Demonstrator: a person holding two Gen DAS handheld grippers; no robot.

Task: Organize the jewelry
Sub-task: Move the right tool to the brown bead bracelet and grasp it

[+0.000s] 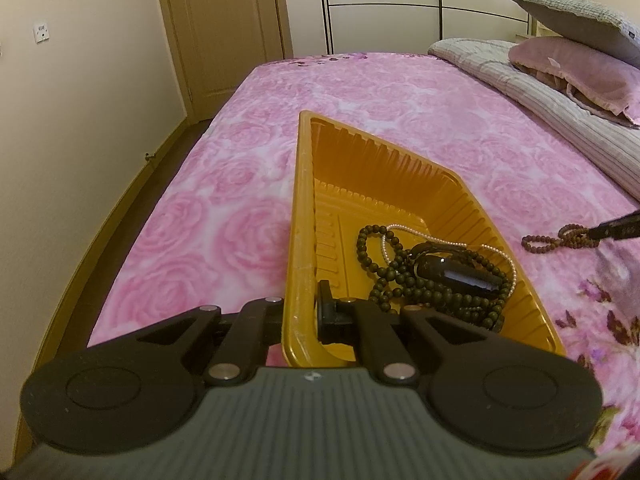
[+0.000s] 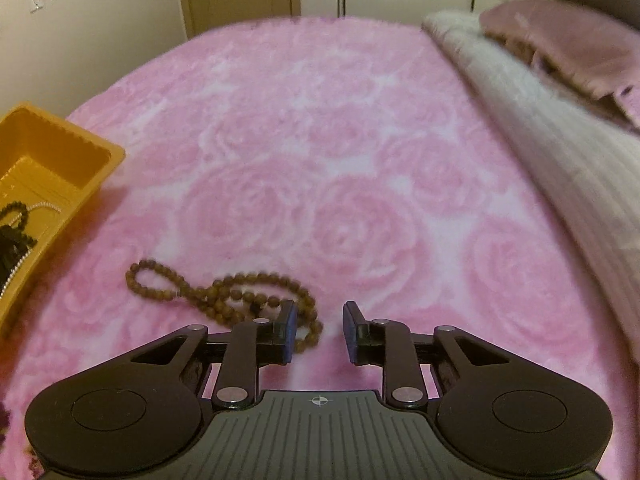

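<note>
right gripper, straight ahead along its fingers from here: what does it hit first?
Probably only the pink rose-patterned bedspread. The right gripper is open, and the brown wooden bead string lies left of its line, beside the left finger. The folded grey striped quilt sits off to the right. Depth is unclear.

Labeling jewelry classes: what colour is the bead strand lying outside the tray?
Brown, wood-toned bead strand on the pink bedspread; clearest in the right wrist view.
</note>
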